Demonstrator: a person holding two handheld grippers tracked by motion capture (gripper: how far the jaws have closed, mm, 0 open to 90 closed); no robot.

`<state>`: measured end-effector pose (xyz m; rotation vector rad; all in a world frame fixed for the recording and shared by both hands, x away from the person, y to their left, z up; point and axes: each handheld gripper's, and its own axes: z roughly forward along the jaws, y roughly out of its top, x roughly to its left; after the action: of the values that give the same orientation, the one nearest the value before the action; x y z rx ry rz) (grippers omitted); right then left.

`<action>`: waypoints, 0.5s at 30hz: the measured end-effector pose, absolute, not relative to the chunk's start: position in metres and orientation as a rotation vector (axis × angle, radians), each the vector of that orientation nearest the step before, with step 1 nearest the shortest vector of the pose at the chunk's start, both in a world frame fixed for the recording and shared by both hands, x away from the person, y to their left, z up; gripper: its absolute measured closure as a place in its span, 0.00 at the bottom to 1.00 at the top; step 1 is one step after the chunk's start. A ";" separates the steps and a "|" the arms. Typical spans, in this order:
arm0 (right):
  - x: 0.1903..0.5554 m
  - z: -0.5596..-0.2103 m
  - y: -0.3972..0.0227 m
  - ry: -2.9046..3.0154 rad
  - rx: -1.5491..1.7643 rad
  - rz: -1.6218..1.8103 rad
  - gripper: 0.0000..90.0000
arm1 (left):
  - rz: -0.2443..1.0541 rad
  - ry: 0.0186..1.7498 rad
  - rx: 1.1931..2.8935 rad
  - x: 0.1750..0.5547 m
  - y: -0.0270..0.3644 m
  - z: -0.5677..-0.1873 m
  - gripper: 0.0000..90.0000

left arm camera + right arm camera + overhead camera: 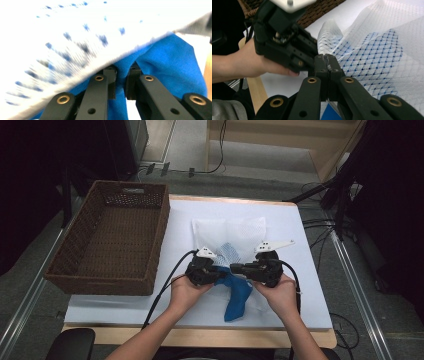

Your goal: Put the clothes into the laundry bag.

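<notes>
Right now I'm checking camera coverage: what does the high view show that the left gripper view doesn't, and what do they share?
The high view takes in the wicker basket, the white table cover, both hands, and the right gripper at the mesh bag's edge. The left gripper view gives the close-up: its jaws pinch a fold of blue cloth under the mesh. Both share the left gripper, blue cloth and mesh bag.

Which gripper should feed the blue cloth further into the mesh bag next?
Left. The left gripper is already pinching the blue cloth at the bag's mouth, while the right gripper is shut on the mesh bag, holding it.
</notes>
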<state>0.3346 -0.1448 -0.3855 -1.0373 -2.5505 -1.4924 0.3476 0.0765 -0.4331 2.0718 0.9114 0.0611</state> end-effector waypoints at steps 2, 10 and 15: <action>0.334 -0.385 -0.145 -2.544 -1.038 -1.498 1.00 | 0.088 0.909 2.059 0.348 0.076 -0.426 0.93; 0.336 -0.387 -0.148 -2.533 -1.060 -1.486 1.00 | 0.125 0.951 2.068 0.361 0.068 -0.438 0.93; 0.340 -0.393 -0.150 -2.527 -1.091 -1.455 1.00 | 0.127 0.978 2.086 0.370 0.065 -0.451 0.91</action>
<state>0.3403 -0.1500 -0.3932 -1.0912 -2.5265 -1.4545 0.3699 0.0650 -0.4505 2.0861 0.9777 0.1275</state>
